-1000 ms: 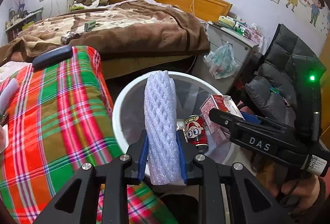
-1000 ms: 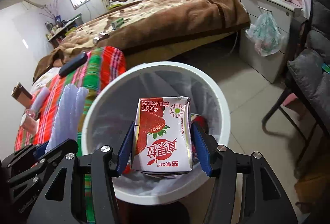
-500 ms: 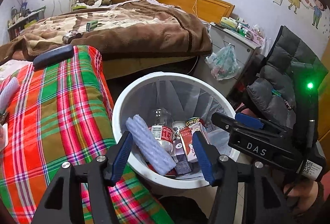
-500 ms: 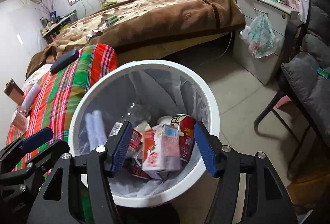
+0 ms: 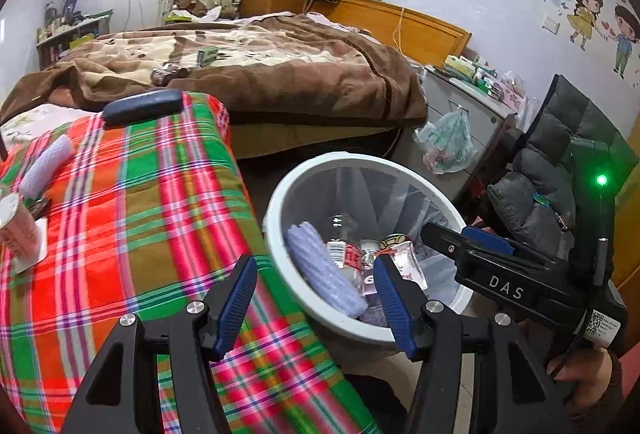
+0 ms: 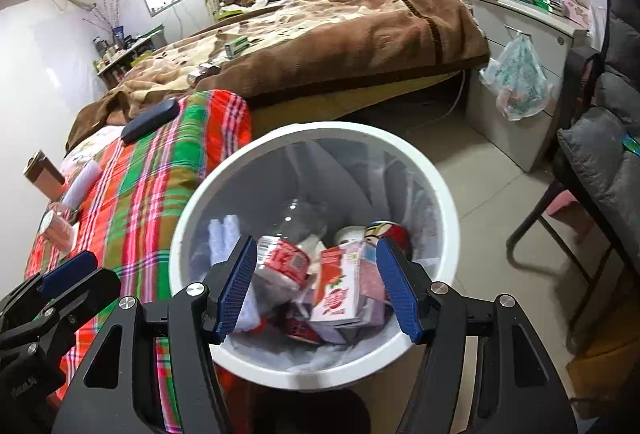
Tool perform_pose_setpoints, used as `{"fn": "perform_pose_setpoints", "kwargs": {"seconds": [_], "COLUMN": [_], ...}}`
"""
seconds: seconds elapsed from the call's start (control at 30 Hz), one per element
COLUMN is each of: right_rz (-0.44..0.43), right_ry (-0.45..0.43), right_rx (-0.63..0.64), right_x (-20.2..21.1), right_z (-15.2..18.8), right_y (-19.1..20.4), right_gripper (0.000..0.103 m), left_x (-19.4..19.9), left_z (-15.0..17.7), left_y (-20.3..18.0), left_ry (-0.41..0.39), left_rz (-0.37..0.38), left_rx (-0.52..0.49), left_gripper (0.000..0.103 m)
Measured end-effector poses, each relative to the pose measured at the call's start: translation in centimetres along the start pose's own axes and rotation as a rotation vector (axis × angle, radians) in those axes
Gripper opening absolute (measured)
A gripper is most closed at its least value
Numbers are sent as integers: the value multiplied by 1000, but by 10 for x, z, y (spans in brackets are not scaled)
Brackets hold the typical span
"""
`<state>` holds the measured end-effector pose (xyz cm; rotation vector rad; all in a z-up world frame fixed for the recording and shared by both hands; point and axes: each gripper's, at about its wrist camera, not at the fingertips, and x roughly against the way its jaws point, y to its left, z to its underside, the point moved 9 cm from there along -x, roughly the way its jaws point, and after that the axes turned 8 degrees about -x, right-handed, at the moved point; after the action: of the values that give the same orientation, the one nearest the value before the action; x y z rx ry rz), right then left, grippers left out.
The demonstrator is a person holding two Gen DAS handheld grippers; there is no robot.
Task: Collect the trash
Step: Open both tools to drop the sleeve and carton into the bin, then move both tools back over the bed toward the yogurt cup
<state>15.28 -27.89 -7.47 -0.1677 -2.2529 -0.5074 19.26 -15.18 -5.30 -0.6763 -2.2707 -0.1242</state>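
Observation:
A white trash bin (image 6: pixel 436 190) stands beside the plaid-covered table (image 5: pixel 120 218); it also shows in the left wrist view (image 5: pixel 276 234). Inside lie a white foam net sleeve (image 5: pixel 320 270), a strawberry milk carton (image 6: pixel 336 290), a plastic bottle (image 6: pixel 284 258) and a red can (image 6: pixel 392 234). My left gripper (image 5: pixel 316 302) is open and empty over the bin's near rim and the table edge. My right gripper (image 6: pixel 318 288) is open and empty above the bin. Another foam sleeve (image 5: pixel 46 164) and a pink cup (image 5: pixel 16 230) lie on the table.
A dark case (image 5: pixel 142 105) lies at the table's far edge. A bed with a brown blanket (image 5: pixel 280 74) is behind. A grey cabinet with a hanging plastic bag (image 6: pixel 518 82) and a padded chair (image 6: pixel 600 170) stand to the right.
Both grippers opened: the left dropped the foam sleeve and the right dropped the milk carton into the bin. The left gripper has since shifted left toward the table.

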Motion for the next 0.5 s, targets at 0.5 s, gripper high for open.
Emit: {"fn": "perform_pose_setpoints", "kwargs": {"seconds": [0.5], "right_rz": [-98], "right_ry": [11], "right_rx": [94], "right_x": [-5], "right_z": [18], "right_y": [66], "right_gripper": [64], "left_x": [43], "left_z": [24], "left_y": [73], "left_ry": [-48], "left_rz": [-108], "left_rx": [107], "left_gripper": [60]}}
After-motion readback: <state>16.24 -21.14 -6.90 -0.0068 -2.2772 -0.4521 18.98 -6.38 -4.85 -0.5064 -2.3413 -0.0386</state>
